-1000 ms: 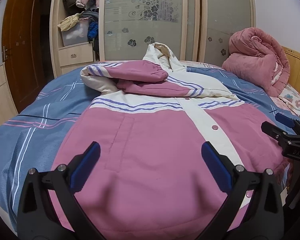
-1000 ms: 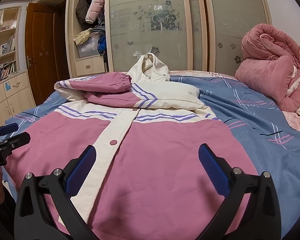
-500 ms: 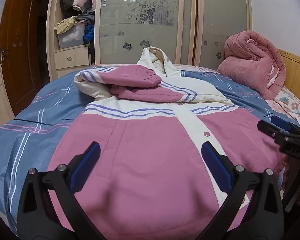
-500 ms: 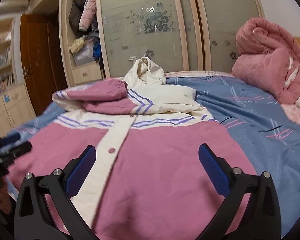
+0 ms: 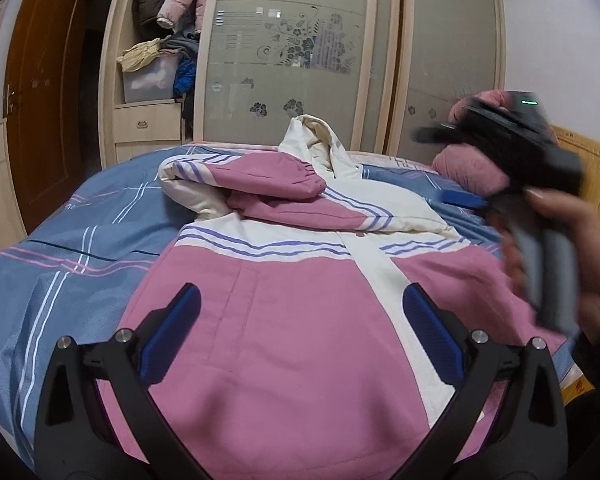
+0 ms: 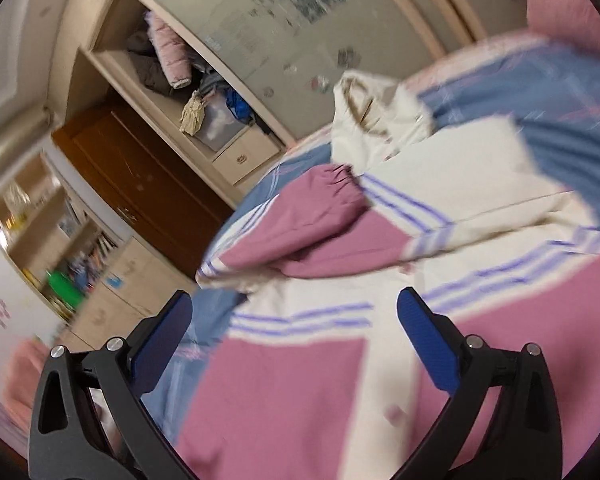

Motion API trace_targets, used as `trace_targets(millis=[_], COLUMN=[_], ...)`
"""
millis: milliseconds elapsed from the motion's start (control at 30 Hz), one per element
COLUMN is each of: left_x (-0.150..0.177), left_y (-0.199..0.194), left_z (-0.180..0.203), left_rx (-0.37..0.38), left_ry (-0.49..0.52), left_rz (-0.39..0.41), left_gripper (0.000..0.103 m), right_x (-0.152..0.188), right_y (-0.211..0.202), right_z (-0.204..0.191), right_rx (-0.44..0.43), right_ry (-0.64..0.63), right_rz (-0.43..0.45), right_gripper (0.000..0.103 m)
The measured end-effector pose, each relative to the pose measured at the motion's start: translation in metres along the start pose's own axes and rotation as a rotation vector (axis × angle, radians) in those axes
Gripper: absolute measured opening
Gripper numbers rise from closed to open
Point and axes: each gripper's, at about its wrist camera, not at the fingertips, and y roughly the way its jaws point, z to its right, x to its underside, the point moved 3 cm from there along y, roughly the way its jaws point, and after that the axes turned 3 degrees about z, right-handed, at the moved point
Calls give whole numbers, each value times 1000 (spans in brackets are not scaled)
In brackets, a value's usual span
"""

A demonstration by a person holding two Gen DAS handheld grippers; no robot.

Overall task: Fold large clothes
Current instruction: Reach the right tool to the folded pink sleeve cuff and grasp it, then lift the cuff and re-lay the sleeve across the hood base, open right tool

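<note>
A large pink and cream hooded jacket (image 5: 300, 304) lies front-up on the bed, both sleeves folded across its chest, hood (image 5: 312, 144) toward the wardrobe. My left gripper (image 5: 300, 332) hangs open over the jacket's lower hem with nothing between its blue pads. In the left wrist view the right gripper (image 5: 456, 168) is blurred, held high by a hand (image 5: 572, 256) at the right. The right wrist view is tilted and blurred; my right gripper (image 6: 294, 340) is open above the jacket (image 6: 320, 392), near the folded pink sleeve (image 6: 300, 228).
The bed carries a blue plaid sheet (image 5: 68, 248). A rolled pink quilt (image 5: 472, 168) sits at the far right by the wooden headboard (image 5: 596, 168). Behind stand a wardrobe with frosted sliding doors (image 5: 284, 68), open shelves of clothes (image 5: 160, 52) and a brown door (image 5: 44, 108).
The right gripper has risen from hem level and swung up and leftward, tilting its view. The left gripper has stayed low over the hem, drifting slightly.
</note>
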Motion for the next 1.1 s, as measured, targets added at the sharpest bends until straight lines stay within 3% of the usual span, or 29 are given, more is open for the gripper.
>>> trace_targets(millis=[167,467,567,633,667,700,767,1000,1100], left_x=[-4,-14,-17,-17,-18,-18,-18,-15,-14], left_y=[1,-1,-2,-2,-1,-1,-1,4,6], left_z=[-17,-54,-65,-70,-72,-73,-73,-59,-53], left_rx=[-18,-31,-36,-41,-41,-41,-40,-21,-9], left_ry=[-49,-138,-169,-181,-188,-191,-192,-164,-151], left_rz=[13,26,32,34,35,35,36,27,23], left_gripper=[101,101,101,101,101,101,101,101,101], right_x=[-37,-58,-57,-57,-57,-59,-67,-135,-163], right_y=[82,194,218,226,230,232,229,151,99], right_z=[17,65,73,71,66,60,39,-63,-83], right_rx=[8,131,144,163,186,190,193,113,111], right_ry=[153,258,281,272,250,222,138,-140,-212], right_rz=[-41,-95,-111,-104,-104,-106,-79,107,190], right_gripper=[102,95,83,66,50,27,19,16,16])
